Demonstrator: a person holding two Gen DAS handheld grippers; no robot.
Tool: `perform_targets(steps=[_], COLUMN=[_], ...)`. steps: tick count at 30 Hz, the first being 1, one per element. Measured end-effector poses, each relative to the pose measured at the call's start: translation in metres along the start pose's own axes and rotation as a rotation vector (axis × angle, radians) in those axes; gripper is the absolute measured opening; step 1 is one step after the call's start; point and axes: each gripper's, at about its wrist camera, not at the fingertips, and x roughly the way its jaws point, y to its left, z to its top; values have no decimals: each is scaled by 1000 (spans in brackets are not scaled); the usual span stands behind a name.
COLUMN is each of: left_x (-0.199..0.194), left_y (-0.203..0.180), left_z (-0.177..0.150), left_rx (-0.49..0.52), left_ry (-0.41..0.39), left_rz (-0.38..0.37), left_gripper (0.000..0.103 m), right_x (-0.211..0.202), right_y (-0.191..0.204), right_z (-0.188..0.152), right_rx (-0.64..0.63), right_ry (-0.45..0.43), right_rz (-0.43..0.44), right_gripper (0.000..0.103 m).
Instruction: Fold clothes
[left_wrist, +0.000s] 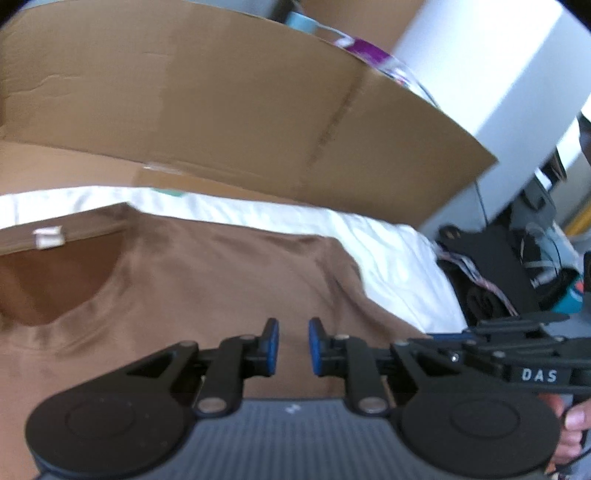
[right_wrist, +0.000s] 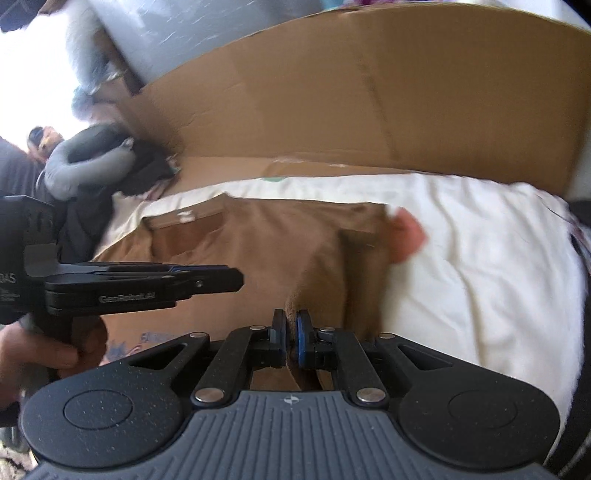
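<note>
Left wrist view: the left claw (left_wrist: 293, 347) hovers with its pads apart and nothing between them, above the brown T-shirt (left_wrist: 207, 280), which lies flat on the white sheet (left_wrist: 399, 258). The neckline (left_wrist: 55, 280) lies ahead and to the left.

Right wrist view: the right claw (right_wrist: 291, 338) is clamped on a raised fold of the T-shirt's cloth; the rest of the shirt stretches ahead toward the cardboard box (right_wrist: 369, 103). The right claw leads the fold.
</note>
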Motion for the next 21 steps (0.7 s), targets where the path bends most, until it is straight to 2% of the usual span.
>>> perform_targets(steps=[5, 14, 16, 18, 20, 21], left_x=[-13, -33, -33, -33, -32, -32], left_y=[26, 61, 67, 71, 72, 72], left_z=[0, 4, 5, 5, 5, 4], left_rx=[-75, -132, -137, -146, -142, -139], left_ry=[-24, -87, -86, -84, -80, -77], left_rz=[10, 43, 53, 59, 62, 67], left_gripper=[18, 18, 19, 20, 23, 25], right_x=[19, 58, 60, 61, 59, 57], right_y=[29, 70, 73, 76, 76, 75], right_z=[19, 39, 44, 48, 51, 52], right_rx=[-59, -127, -141, -155, -150, -141], right_ry=[64, 116, 115, 115, 103, 93], right_rz=[13, 3, -2, -8, -9, -8], right_gripper=[4, 7, 11, 27, 38, 38])
